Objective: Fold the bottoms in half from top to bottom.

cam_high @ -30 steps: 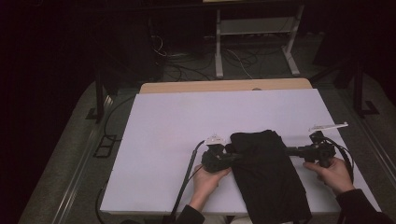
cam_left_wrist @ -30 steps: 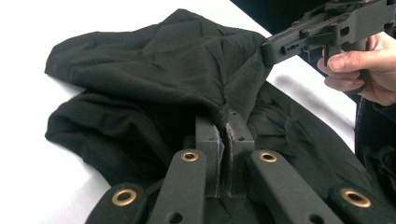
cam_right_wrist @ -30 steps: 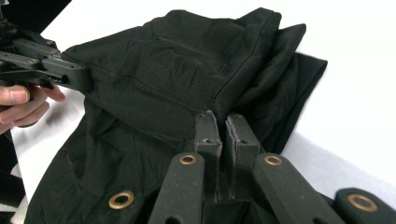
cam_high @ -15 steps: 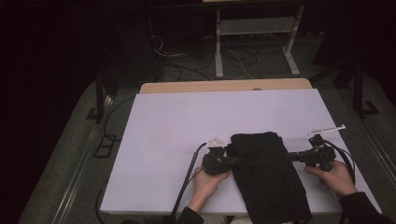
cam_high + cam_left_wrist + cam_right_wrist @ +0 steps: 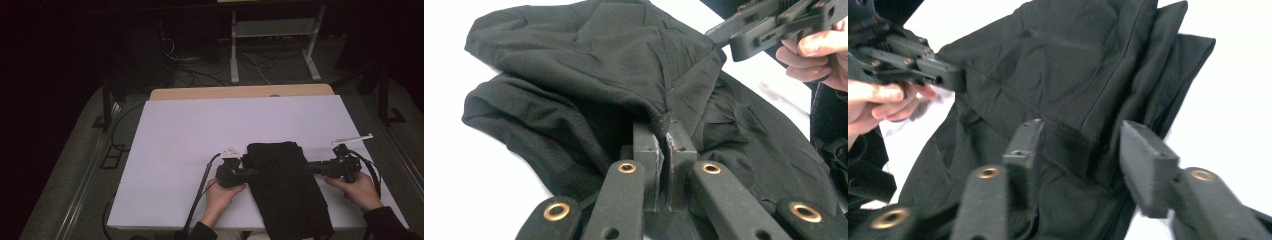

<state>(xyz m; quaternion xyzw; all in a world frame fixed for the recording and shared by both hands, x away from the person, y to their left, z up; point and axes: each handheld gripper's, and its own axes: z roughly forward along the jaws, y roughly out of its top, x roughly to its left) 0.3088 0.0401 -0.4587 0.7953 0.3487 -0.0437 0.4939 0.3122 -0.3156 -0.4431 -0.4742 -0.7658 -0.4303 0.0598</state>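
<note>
white table (image 5: 200, 150) bears black garment (image 5: 285, 185), pinched by left tool (image 5: 663, 131).

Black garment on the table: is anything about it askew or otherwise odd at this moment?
The black garment lies slanted, its lower end hanging over the near edge of the white table. The left gripper is shut on a bunched fold; the right gripper has just been opening, cloth lying loose between its jaws. No damage shows.

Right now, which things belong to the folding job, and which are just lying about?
In the job:
- black garment
- left gripper, jaws shut on the garment's edge
- right gripper, jaws just opened, cloth between them unpinched

Lying about:
- white strip near the table's right edge
- metal stand on the floor behind
</note>
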